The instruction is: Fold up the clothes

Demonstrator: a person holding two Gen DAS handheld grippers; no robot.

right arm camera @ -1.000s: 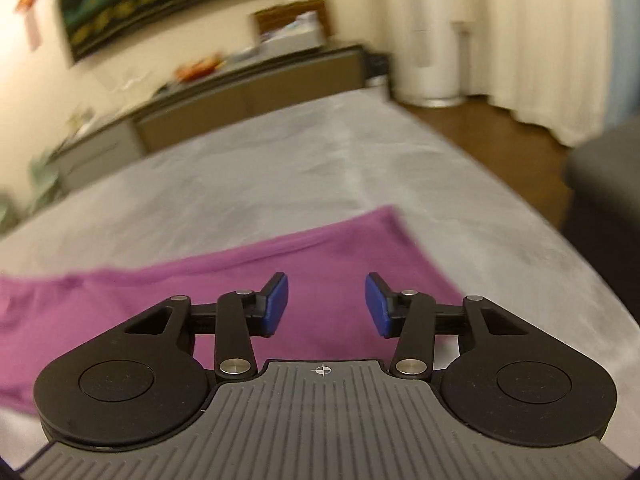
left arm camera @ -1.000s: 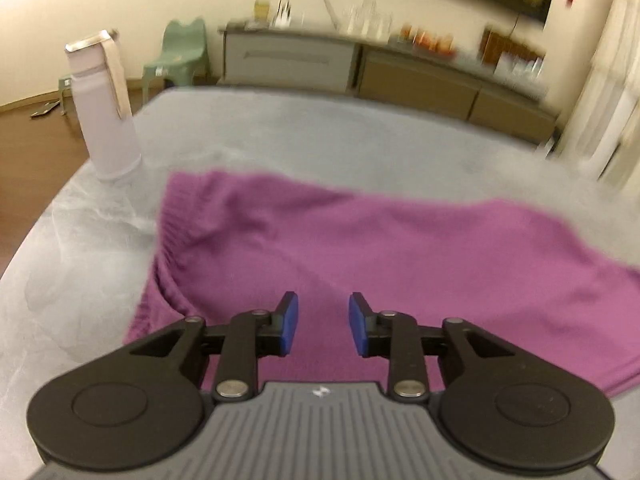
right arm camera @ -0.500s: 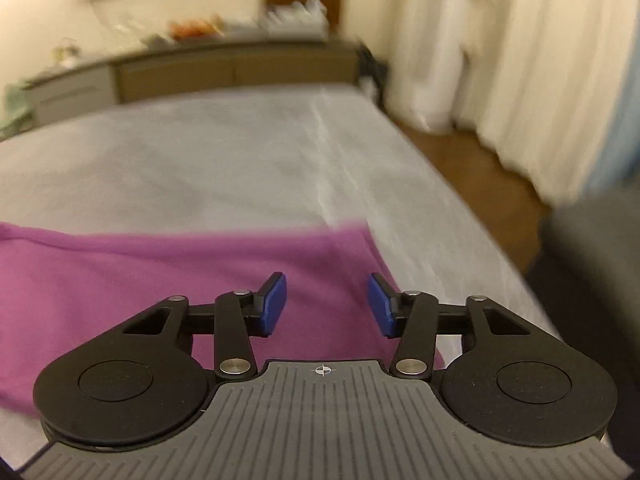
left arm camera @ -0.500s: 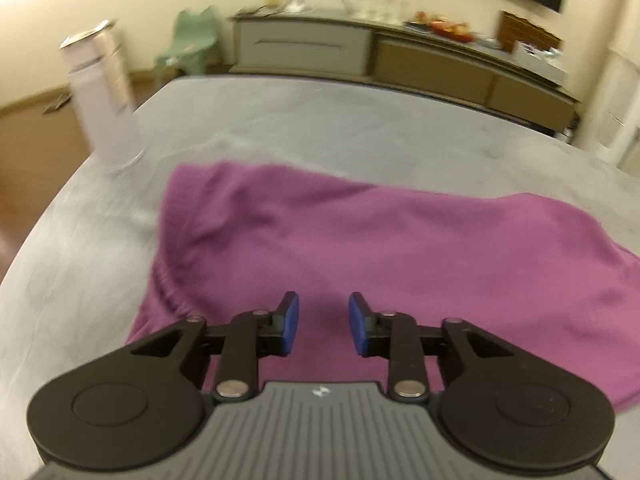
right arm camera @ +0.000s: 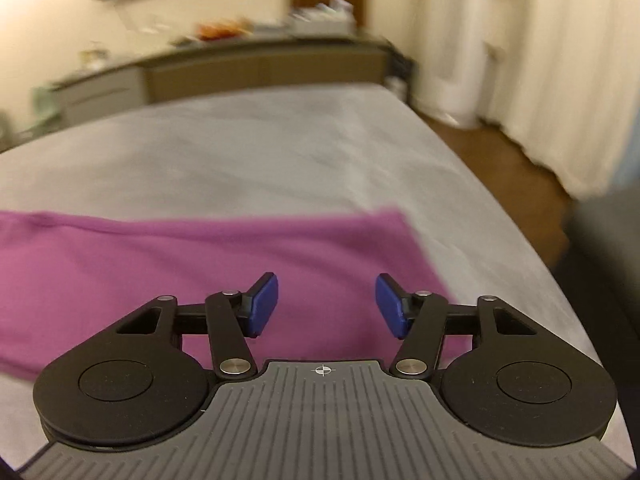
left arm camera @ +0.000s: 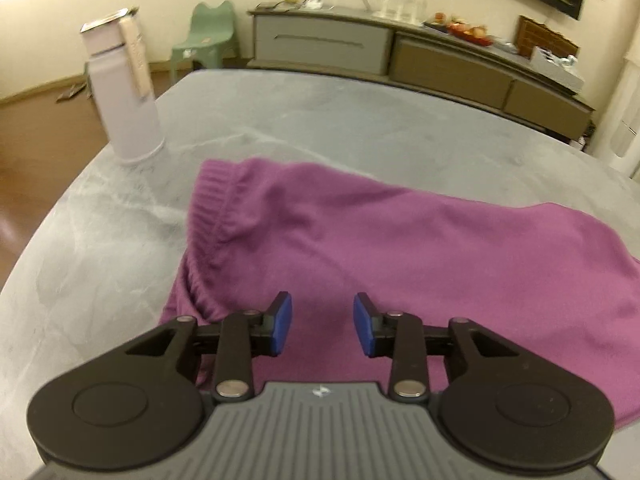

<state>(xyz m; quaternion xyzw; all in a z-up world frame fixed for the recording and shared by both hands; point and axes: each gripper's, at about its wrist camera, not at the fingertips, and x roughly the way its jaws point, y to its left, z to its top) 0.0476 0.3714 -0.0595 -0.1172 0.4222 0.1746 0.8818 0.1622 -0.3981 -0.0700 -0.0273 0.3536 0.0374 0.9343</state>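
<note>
Nearest in the left wrist view, the left gripper (left arm camera: 322,328) hangs over the near edge of a purple knitted garment (left arm camera: 400,248), its blue-padded fingers (left arm camera: 281,322) spread apart with nothing between them. The cloth lies flat on the grey marbled worktop (left arm camera: 100,240). Its ribbed hem (left arm camera: 208,208) sits at the left end, puckered into small folds, and the fabric runs off to the right.

In the right wrist view, the right gripper (right arm camera: 326,306) is likewise spread wide and empty, poised over the right end of the same purple knitted garment (right arm camera: 160,264). The cloth's far right corner (right arm camera: 394,216) lies just beyond the gripper, and the bare grey worktop (right arm camera: 280,152) stretches away past it. Whether either gripper touches the fabric cannot be told.

Further back on the left, a pale lilac bottle (left arm camera: 122,92) with a strap stands upright on the worktop, near its left edge and well apart from the garment. Beyond the worktop a green plastic chair (left arm camera: 204,36) stands on the wooden floor, and a long low sideboard (left arm camera: 400,52) lines the far wall with small items on top. Far right, pale curtains (right arm camera: 560,60) hang.
</note>
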